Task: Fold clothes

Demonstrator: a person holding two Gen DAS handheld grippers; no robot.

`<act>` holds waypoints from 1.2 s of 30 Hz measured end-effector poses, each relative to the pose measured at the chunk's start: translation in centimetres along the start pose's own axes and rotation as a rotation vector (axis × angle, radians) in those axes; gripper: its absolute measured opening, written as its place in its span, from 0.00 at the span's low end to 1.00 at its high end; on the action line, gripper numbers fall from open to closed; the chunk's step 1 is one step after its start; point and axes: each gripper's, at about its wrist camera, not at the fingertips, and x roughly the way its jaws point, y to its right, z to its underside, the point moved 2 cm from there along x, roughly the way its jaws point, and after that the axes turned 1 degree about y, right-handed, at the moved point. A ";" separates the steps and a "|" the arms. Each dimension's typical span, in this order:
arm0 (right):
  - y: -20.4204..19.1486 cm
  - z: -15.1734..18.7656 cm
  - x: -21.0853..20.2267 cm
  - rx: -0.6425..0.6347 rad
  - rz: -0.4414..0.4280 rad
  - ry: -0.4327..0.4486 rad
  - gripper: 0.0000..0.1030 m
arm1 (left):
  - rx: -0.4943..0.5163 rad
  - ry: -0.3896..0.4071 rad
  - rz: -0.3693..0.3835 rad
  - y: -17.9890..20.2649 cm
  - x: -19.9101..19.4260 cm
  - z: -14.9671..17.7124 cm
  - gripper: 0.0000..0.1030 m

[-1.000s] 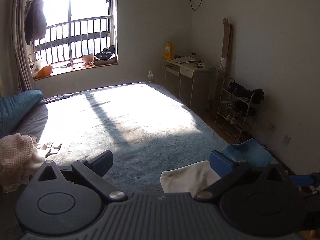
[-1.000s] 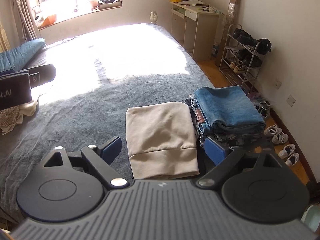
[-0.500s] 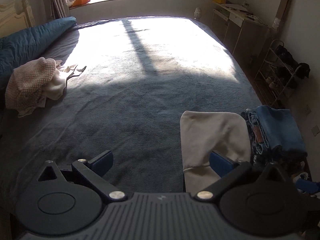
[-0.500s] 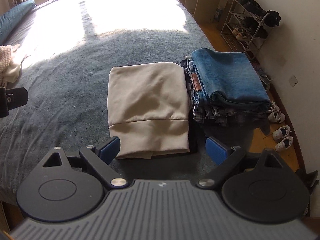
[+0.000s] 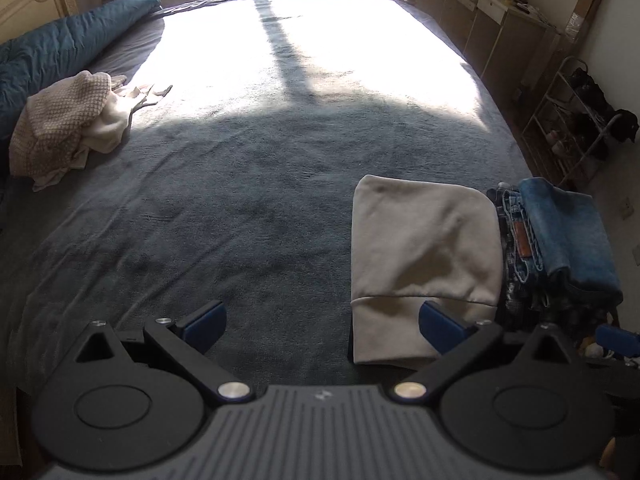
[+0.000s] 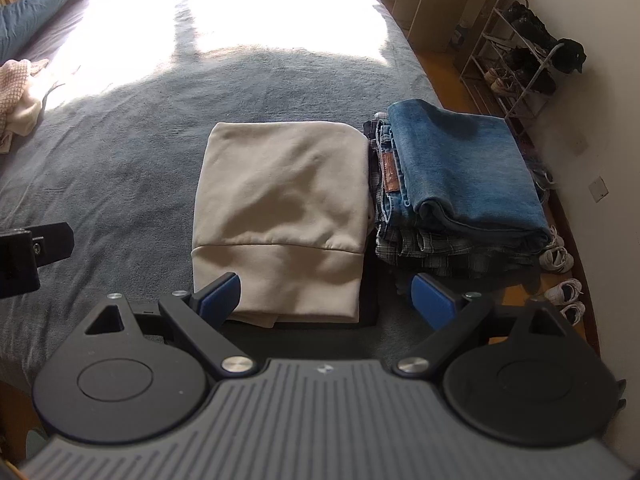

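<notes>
On the bed (image 5: 248, 200), near its right edge: folded cream garment (image 6: 280, 208) lying flat on a dark layer, touching the folded stack of jeans and plaid items (image 6: 460, 184) beside it. Remaining unfolded: crumpled pink-and-white clothes (image 5: 68, 128), well apart at the far left by the blue pillow (image 5: 60, 48). Left tongs (image 5: 320, 322) hovering wide open, gripping nothing. Right tongs (image 6: 326, 294) likewise spread wide and empty, poised just above the cream garment's near hem. Judging progress: most folding finished; crumpled pile pending.
</notes>
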 end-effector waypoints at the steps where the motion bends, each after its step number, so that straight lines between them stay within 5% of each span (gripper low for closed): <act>1: 0.0 0.1 0.2 -0.007 -0.003 -0.004 0.90 | 0.000 -0.002 -0.003 0.1 0.0 0.1 1.00; 36: -0.9 1.1 0.2 -0.123 -0.049 -0.014 0.96 | -0.085 -0.053 0.004 -0.3 0.4 1.3 1.00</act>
